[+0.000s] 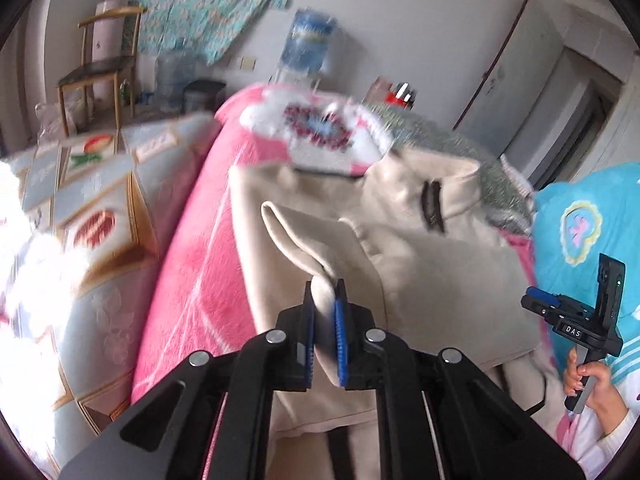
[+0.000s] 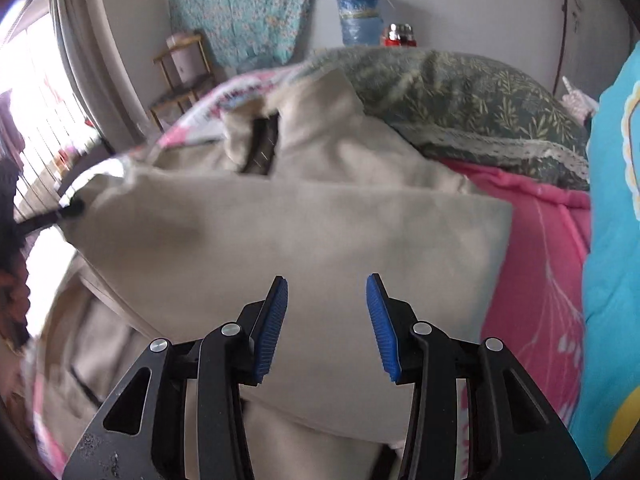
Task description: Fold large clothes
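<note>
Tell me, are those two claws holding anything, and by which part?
The left gripper pinches a fold of the beige garment along its edge. The right gripper stands open above the cloth, holding nothing.

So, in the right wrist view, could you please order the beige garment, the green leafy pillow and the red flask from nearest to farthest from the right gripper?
1. Beige garment, directly beneath the right gripper.
2. Green leafy pillow, behind, up right.
3. Red flask, beyond the pillow by the wall.
</note>
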The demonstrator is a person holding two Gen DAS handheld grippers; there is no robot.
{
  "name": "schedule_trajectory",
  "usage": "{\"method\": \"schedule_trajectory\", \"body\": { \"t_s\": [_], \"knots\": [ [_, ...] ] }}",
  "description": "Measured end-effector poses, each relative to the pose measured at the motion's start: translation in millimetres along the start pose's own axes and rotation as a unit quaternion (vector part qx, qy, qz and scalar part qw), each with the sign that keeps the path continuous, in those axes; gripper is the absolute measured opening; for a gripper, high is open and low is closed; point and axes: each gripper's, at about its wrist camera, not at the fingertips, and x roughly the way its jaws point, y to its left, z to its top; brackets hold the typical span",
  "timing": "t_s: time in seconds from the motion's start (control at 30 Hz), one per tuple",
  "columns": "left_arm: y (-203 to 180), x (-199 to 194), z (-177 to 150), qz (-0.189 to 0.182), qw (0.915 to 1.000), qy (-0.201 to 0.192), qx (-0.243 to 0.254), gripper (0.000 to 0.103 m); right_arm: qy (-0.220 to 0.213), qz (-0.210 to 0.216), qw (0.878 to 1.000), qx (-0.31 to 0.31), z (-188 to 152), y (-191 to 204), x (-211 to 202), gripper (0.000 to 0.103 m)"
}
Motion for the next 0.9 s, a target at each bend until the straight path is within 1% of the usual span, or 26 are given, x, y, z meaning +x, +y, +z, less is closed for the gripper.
{"method": "schedule_trajectory", "body": {
  "t_s": [0.07, 0.1, 0.13, 0.17, 0.2, 0.23, 0.27, 0.3, 0.33, 0.37, 0.4, 0.43, 0.47, 0.5, 0.53, 0.57, 0.6, 0.63, 0.67, 0.7, 0.73, 0.77, 0.83, 0.87, 0.9],
  "knots": [
    [7, 7, -8, 0.020, 0.9997, 0.014, -0.008, 0.009, 0.009, -0.019, 1.000, -0.006, -10, -6, 8, 0.041],
    [9, 11, -12, 0.030, 0.9993, 0.019, -0.011, 0.009, 0.012, -0.023, 1.000, -0.010, -13, -8, 12, 0.039],
    [13, 16, -17, 0.047, 0.9983, 0.029, -0.019, 0.013, 0.013, -0.025, 1.000, -0.013, -16, -10, 14, 0.038],
    [15, 17, -19, 0.062, 0.9973, 0.031, -0.026, 0.021, 0.013, -0.028, 0.999, -0.021, -19, -10, 16, 0.038],
    [20, 15, -22, 0.089, 0.9951, 0.027, -0.036, 0.029, 0.012, -0.030, 0.999, -0.031, -21, -9, 18, 0.038],
    [24, 8, -24, 0.133, 0.9895, 0.016, -0.054, 0.039, 0.010, -0.034, 0.999, -0.042, -22, -7, 18, 0.040],
    [24, 3, -26, 0.157, 0.9857, 0.006, -0.061, 0.029, 0.013, -0.035, 0.998, -0.057, -24, -3, 22, 0.044],
    [21, -5, -27, 0.187, 0.9802, -0.017, -0.062, 0.019, 0.018, -0.032, 0.997, -0.070, -26, 0, 25, 0.047],
    [12, -17, -28, 0.198, 0.9773, -0.053, -0.054, 0.012, 0.018, -0.034, 0.996, -0.081, -28, 2, 28, 0.050],
    [2, -21, -27, 0.184, 0.9795, -0.072, -0.042, 0.012, 0.013, -0.039, 0.995, -0.096, -31, 4, 31, 0.051],
    [-11, -24, -25, 0.166, 0.9819, -0.088, -0.025, 0.012, 0.006, -0.037, 0.995, -0.097, -34, 4, 31, 0.051],
    [-31, -18, -22, 0.132, 0.9873, -0.088, 0.000, 0.012, -0.001, -0.033, 0.996, -0.088, -36, 1, 30, 0.051],
    [-45, -5, -19, 0.089, 0.9938, -0.067, 0.007, 0.012, -0.007, -0.030, 0.996, -0.084, -38, 0, 30, 0.051],
    [-55, 9, -17, 0.047, 0.9980, -0.041, 0.007, 0.012, -0.011, -0.029, 0.996, -0.083, -40, -1, 30, 0.051],
    [-65, 29, -17, 0.006, 0.9999, -0.012, -0.001, 0.012, -0.013, -0.030, 0.996, -0.084, -41, 0, 29, 0.051],
    [-68, 44, -18, -0.016, 0.9997, 0.011, -0.017, 0.012, -0.016, -0.032, 0.996, -0.086, -42, 0, 28, 0.051],
    [-66, 62, -22, -0.034, 0.9976, 0.039, -0.046, 0.012, -0.016, -0.033, 0.996, -0.087, -42, 1, 28, 0.051],
    [-61, 72, -25, -0.045, 0.9948, 0.056, -0.072, 0.012, -0.017, -0.034, 0.995, -0.088, -43, 1, 28, 0.051],
    [-48, 85, -32, -0.076, 0.9876, 0.074, -0.116, 0.014, -0.017, -0.034, 0.995, -0.088, -43, 1, 27, 0.051],
    [-37, 86, -36, -0.097, 0.9835, 0.066, -0.138, 0.013, -0.017, -0.035, 0.995, -0.088, -43, 1, 29, 0.051],
    [-25, 84, -39, -0.121, 0.9777, 0.057, -0.162, 0.011, -0.017, -0.036, 0.995, -0.089, -43, 2, 29, 0.051],
    [-14, 83, -41, -0.124, 0.9742, 0.053, -0.180, 0.003, -0.018, -0.036, 0.995, -0.089, -43, 2, 29, 0.051],
    [5, 74, -43, -0.089, 0.9746, 0.038, -0.202, 0.003, -0.019, -0.035, 0.995, -0.089, -44, 1, 29, 0.051],
    [17, 70, -44, -0.095, 0.9709, 0.028, -0.218, 0.003, -0.020, -0.034, 0.995, -0.088, -44, 1, 30, 0.051],
    [25, 69, -44, -0.101, 0.9667, 0.028, -0.234, 0.003, -0.021, -0.036, 0.995, -0.089, -44, 2, 30, 0.051]
  ]
}}
